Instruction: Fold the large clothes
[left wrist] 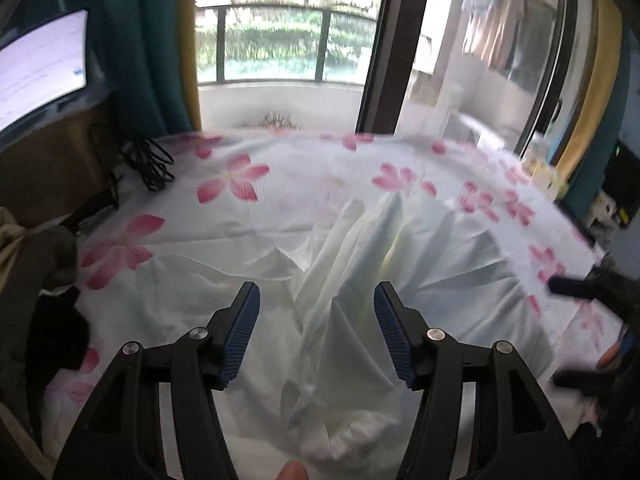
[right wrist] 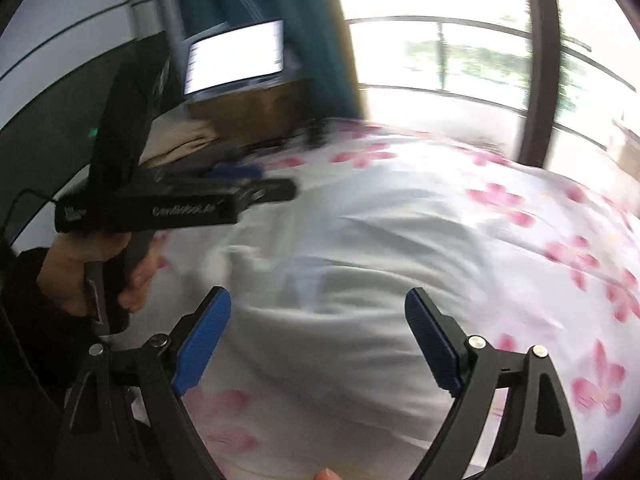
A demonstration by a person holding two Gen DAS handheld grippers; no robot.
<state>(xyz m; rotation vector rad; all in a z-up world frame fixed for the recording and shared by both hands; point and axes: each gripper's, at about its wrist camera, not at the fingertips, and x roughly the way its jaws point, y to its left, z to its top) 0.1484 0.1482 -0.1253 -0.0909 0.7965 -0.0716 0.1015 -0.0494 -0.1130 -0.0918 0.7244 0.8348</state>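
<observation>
Two tools over a bed with a flowered sheet (left wrist: 240, 184). Left tool (left wrist: 316, 332): jaws apart, nothing clamped; crumpled white garment (left wrist: 344, 264) lies just ahead of and below its blue pads (left wrist: 242, 336), rumpled into ridges. Right tool (right wrist: 318, 344): jaws wide, empty; same garment beneath and ahead. A hand (right wrist: 100, 268) holds the left tool's grip, left of the right tool.
</observation>
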